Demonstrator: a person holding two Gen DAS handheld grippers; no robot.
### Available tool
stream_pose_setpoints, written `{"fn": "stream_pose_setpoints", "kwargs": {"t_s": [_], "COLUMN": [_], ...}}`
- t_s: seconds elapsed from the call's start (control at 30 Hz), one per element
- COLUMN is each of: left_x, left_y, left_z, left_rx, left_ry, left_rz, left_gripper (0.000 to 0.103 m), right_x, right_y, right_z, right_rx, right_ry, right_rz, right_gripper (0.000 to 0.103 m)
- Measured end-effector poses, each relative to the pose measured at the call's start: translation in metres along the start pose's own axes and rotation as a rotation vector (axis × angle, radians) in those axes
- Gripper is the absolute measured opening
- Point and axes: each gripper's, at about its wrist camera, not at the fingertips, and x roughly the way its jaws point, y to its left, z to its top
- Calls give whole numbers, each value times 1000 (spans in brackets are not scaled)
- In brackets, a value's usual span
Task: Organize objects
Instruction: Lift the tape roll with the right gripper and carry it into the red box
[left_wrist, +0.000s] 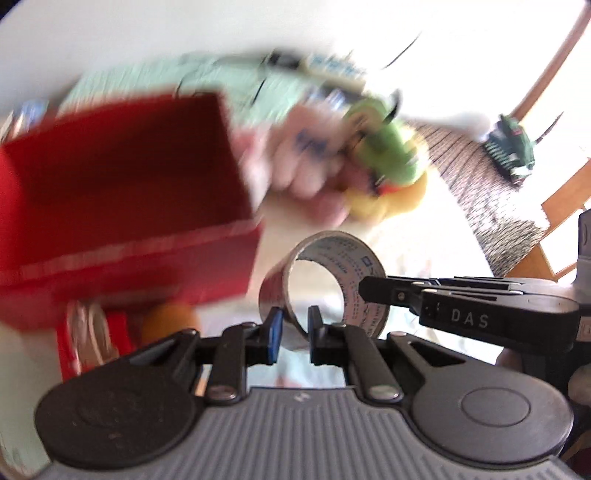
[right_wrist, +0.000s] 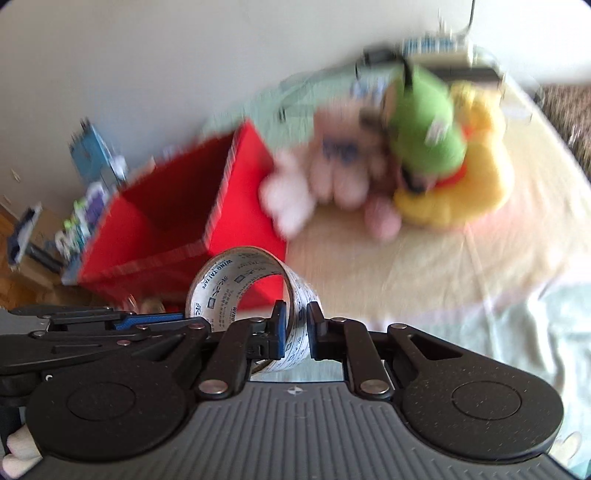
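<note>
**Both grippers clamped on one roll of tape, in front of the red box**

The right gripper (right_wrist: 296, 325) points forward and roughly level, its two fingers drawn in close on the right-hand wall of the tape roll (right_wrist: 236, 284), one blue-padded finger inside the ring and the other outside it. The roll stands on edge, its open core facing the camera, printed lettering visible on the inner liner. The left gripper (left_wrist: 295, 328) grips the same tape roll (left_wrist: 325, 280) at its near lower rim, the wall pinched between its narrow-set fingers.

Each tool shows in the other's view. From the left wrist, the right gripper reaches in from the right edge, lying almost horizontal, its tip meeting the roll's right side. From the right wrist, the left gripper enters from the left edge, likewise near horizontal, touching the roll's left side. The two come at the roll from opposite sides.

Just beyond the roll stands an open red box (right_wrist: 177, 206), upright, its inside in shadow. To its right, on a pale cloth-covered surface (right_wrist: 461, 266), lies a heap of plush toys (right_wrist: 406, 166): pink, green and yellow, pressed together and heavily blurred. Below the box in the left wrist view sits an orange round object (left_wrist: 168, 321), too blurred to identify.
</note>
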Motion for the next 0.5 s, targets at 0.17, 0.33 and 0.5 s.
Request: {"fn": "stream_pose_setpoints", "kwargs": {"t_s": [0.17,0.33,0.5], "left_x": [-37,-66,-68], "left_y": [-11,19,78], "left_z": [24,50,71], "left_rx": [59,52,0], "left_ry": [-141,-228,-214], "left_rz": [8,48,74], "left_gripper": [7,7,6], "right_x": [-18,13,66], "right_y": [23,62,89], "right_z": [36,66,87], "right_rx": [-81,-185,-212], "right_ry": [-142,-189,-92], "right_rz": [32,54,47], "right_gripper": [13,13,13]}}
